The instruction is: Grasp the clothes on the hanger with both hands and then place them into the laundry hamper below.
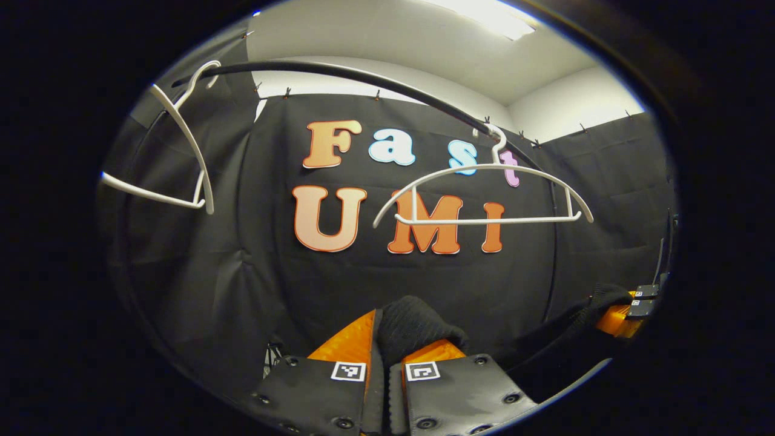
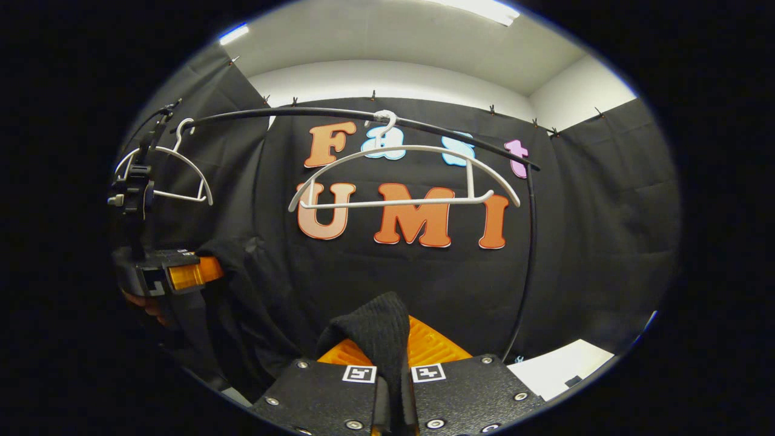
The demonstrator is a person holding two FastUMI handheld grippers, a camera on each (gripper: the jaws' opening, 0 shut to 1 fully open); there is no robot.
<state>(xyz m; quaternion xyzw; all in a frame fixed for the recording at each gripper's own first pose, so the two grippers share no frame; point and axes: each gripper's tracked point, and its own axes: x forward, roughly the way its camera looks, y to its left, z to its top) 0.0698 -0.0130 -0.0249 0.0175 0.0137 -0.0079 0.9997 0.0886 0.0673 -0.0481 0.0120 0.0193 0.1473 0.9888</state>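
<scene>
Two bare white plastic hangers [image 2: 402, 175] hang on the black curved rail [image 2: 363, 115] at twelve o'clock while our left gripper [image 1: 384, 357] and right gripper [image 2: 392, 357] each clamp the black knitted garment [image 2: 375, 330] low at six o'clock.

Left gripper [image 1: 387, 357], at six o'clock of the left gripper view: its two fingers stand closed together, pinching a fold of black knitted cloth [image 1: 418, 327] between them. Right gripper [image 2: 392, 363], at six o'clock of the right gripper view: fingers likewise pressed together on a fold of the same cloth, which rises between them. The left gripper also appears at nine o'clock of the right gripper view, with part of the hand [image 2: 145, 306] holding it showing just beneath.
</scene>
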